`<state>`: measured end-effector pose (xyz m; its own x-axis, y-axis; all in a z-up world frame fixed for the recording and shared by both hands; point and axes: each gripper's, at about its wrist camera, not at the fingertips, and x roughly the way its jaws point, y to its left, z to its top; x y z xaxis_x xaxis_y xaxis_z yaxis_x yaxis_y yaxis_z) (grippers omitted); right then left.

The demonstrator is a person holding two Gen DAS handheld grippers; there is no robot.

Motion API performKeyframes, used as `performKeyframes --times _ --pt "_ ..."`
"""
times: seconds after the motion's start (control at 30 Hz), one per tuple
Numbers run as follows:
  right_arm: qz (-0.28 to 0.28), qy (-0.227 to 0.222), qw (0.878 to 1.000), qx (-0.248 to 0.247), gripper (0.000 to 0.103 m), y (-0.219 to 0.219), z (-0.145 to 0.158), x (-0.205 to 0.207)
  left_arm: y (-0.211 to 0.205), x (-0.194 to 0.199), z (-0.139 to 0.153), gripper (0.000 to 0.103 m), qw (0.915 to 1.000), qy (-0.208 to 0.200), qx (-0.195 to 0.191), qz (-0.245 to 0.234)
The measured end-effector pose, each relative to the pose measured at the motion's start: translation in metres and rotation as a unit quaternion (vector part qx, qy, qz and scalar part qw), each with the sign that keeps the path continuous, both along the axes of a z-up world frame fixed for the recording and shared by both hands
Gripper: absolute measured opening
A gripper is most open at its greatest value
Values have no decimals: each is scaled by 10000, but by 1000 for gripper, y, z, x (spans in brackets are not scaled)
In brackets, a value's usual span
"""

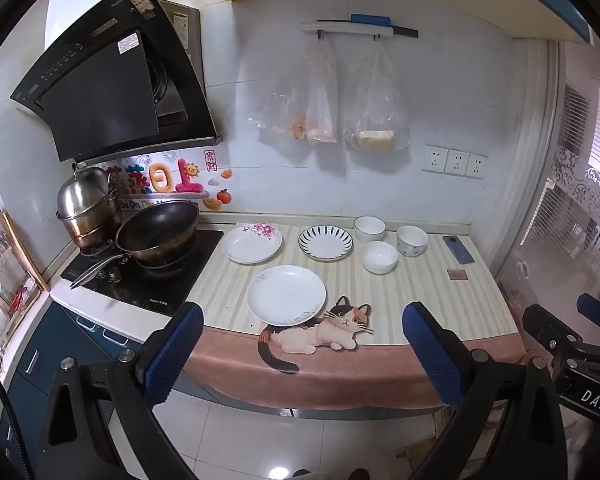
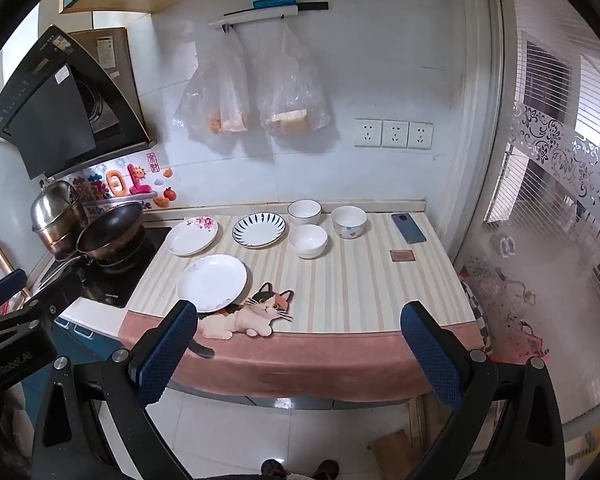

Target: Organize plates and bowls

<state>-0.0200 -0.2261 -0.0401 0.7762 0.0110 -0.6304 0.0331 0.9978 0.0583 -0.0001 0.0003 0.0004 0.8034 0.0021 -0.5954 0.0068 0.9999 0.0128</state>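
Left hand-held gripper (image 1: pixel 302 340) spread wide, empty — blue, dimpled rubber fingers (image 1: pixel 174 350) on black arms, held short of the desk (image 1: pixel 440 304) edge. Right hand-held gripper (image 2: pixel 298 338) likewise released, nothing between its pads. Ahead on the striped cloth: glossy round white plate (image 1: pixel 286 295) nearest, overlapping a printed cat (image 1: pixel 320 330); floral plate (image 1: pixel 252 243) and blue-streaked plate (image 1: pixel 325 242) behind; three smooth ceramic bowls (image 1: pixel 379 257) clustered farther right — all well apart from both.
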Motion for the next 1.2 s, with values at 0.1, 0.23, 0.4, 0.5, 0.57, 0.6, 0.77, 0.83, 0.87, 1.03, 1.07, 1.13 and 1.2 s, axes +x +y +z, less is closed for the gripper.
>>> performKeyframes --times 0.1,0.23,0.4,0.5,0.57,0.6,0.77,0.83,0.87,1.03,1.07,1.13,1.2 --pt "-4 56 10000 36 103 -3 1 2 3 -1 7 102 10000 -8 -26 7" --pt "35 -108 9999 7 103 -2 1 -3 11 -4 12 102 10000 -10 -36 -12" --pt "70 -72 9999 106 103 -1 -1 -1 2 -9 10 102 10000 -34 18 43" --pt "119 -78 9998 148 103 -3 2 -2 2 -7 5 102 10000 23 18 43" --pt "128 -70 9997 170 103 -2 1 -1 2 -8 5 102 10000 15 10 47" --pt "126 -71 9997 176 103 -1 1 -2 3 -6 5 102 10000 28 8 36" --pt "115 -102 9997 183 103 -2 2 -3 3 -5 6 102 10000 -5 -4 11" --pt "113 -111 9997 186 103 -5 2 -1 3 -5 7 102 10000 -24 -5 5" --pt "114 -112 9997 188 103 -5 2 -1 3 -5 7 102 10000 -31 -8 9" --pt "126 -114 9997 195 103 -4 2 -1 3 -4 8 102 10000 -58 -16 22" --pt "127 -116 9997 199 103 -4 2 -1 3 -4 9 102 10000 -63 -18 19" --pt "122 -104 9997 195 103 -3 3 0 3 -4 10 102 10000 -69 -18 18" --pt "122 -111 9997 195 103 -3 3 -1 2 -4 9 102 10000 -72 -17 18"
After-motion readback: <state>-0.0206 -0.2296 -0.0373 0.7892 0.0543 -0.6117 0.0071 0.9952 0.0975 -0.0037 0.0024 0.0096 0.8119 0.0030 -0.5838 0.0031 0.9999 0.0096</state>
